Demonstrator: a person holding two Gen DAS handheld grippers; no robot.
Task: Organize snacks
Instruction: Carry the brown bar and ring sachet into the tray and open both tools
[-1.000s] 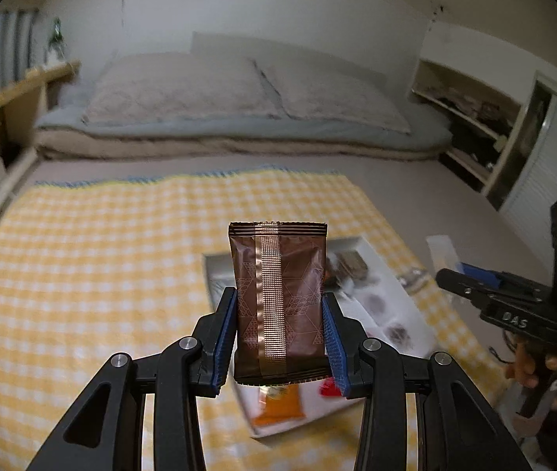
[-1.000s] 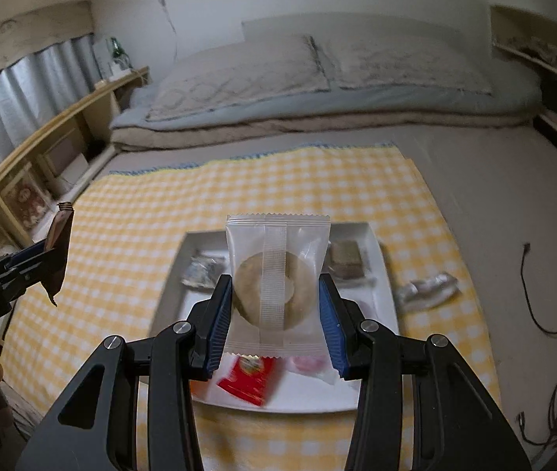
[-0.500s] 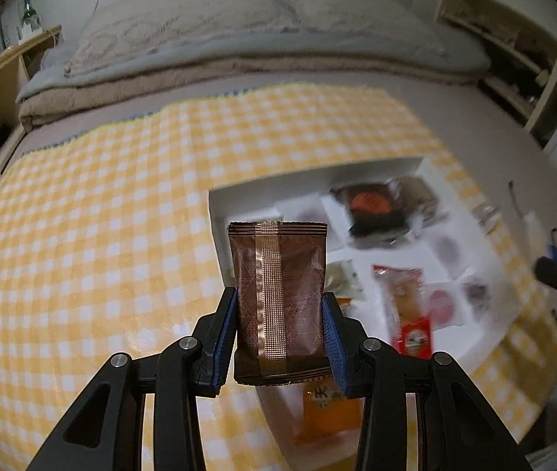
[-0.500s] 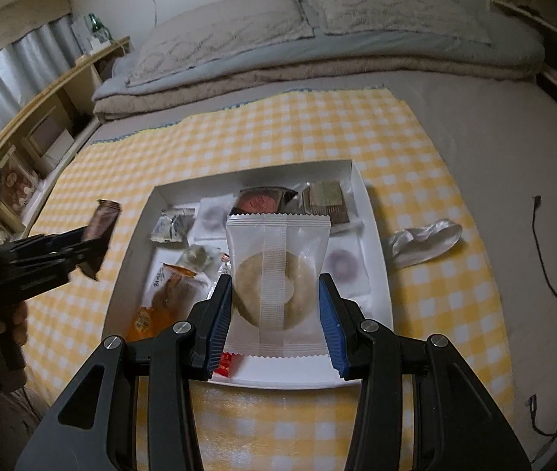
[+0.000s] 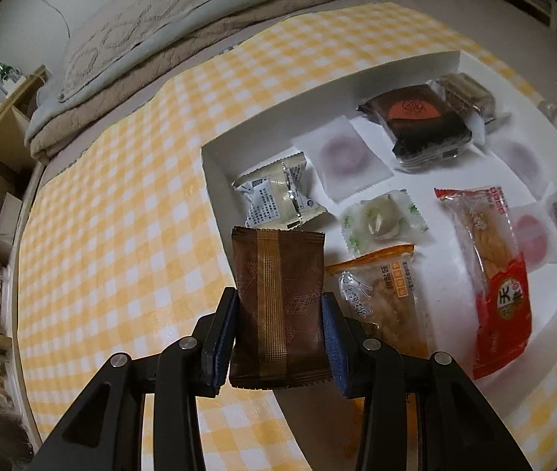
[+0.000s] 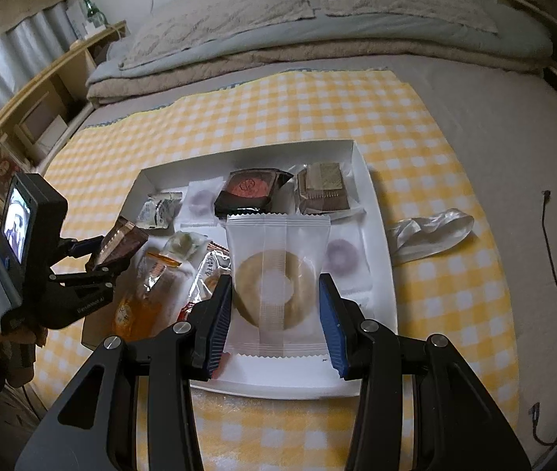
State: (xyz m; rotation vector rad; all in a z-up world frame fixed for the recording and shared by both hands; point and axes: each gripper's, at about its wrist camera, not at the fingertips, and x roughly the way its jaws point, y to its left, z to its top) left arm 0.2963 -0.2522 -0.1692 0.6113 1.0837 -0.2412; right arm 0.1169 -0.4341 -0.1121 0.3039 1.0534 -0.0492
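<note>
Above tray (image 5: 215, 165) corner: brown packet (image 5: 278, 306) upright, long axis vertical.

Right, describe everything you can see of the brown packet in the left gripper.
The brown packet is a small pillow-style wrapper of glossy dark-brown film with a faint geometric print, a gold ribbed seam running down its middle and crimped ends. It looks sealed and full. It stands upright between the blue pads of the left gripper, which press its two side edges; nothing else touches it. It is held above the near-left corner of the white tray.
</note>
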